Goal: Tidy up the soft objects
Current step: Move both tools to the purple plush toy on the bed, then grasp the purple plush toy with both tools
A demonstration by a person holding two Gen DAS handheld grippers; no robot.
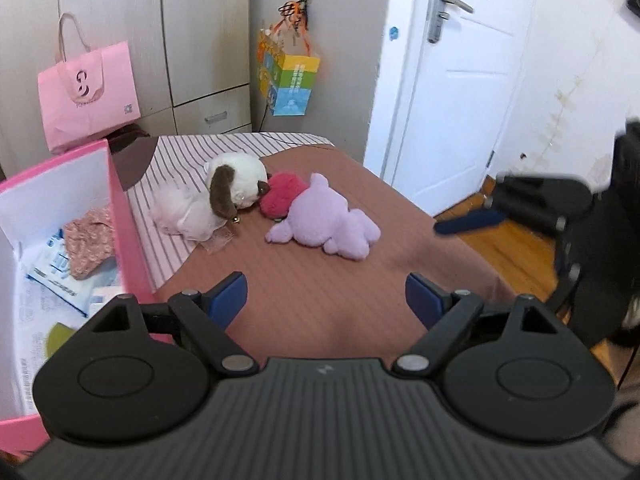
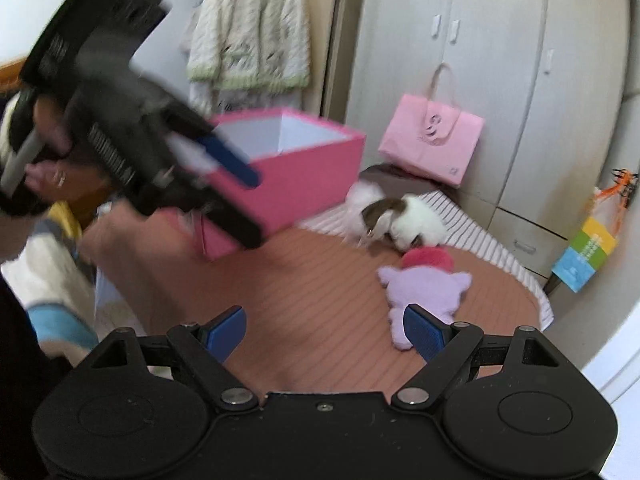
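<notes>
Three plush toys lie together on the brown striped bed cover [image 1: 320,280]: a white dog with brown ears [image 1: 224,196], a red plush [image 1: 280,194] and a purple plush [image 1: 324,220]. They also show in the right wrist view: the dog [image 2: 400,216], the red plush [image 2: 428,258], the purple plush [image 2: 424,292]. My left gripper [image 1: 326,298] is open and empty, short of the toys. My right gripper [image 2: 324,332] is open and empty, its right finger just in front of the purple plush. A pink open box [image 1: 120,216] stands left of the toys.
The box holds a floral cloth [image 1: 90,240] and paper packets. A pink paper bag [image 1: 88,92] stands behind it. A colourful bag [image 1: 288,80] hangs on the wardrobe. A white door [image 1: 460,80] and wood floor lie to the right of the bed.
</notes>
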